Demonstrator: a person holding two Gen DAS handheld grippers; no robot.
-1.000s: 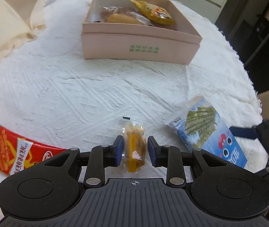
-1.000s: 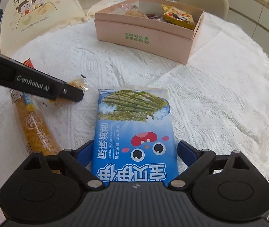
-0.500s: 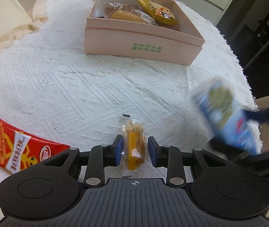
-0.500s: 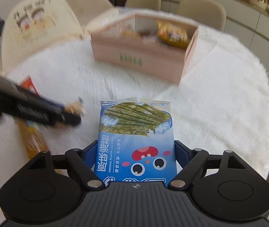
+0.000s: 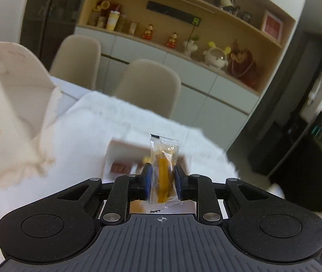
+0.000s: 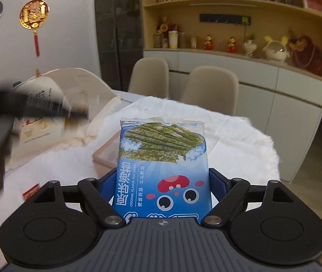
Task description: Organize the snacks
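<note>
**Both snacks gripped, raised above table**

Left gripper (image 5: 161, 179) clamped on clear-wrapped yellow snack (image 5: 163, 170), upright, partly hiding blurred pink box (image 5: 124, 156) beyond. Right gripper (image 6: 162, 187) clamped on blue seaweed packet (image 6: 163, 165), screening pink box (image 6: 105, 153). White tablecloth (image 6: 240, 140) below; beige chairs (image 6: 208, 88), shelves (image 6: 235, 25) behind.

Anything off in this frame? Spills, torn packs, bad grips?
Nothing stands out. The left gripper is clamped on the small clear-wrapped yellow snack, held upright; the right gripper grips the blue seaweed snack bag by its sides. Both wrappers look intact. The pink cardboard box is blurred, so its contents are unclear.
</note>
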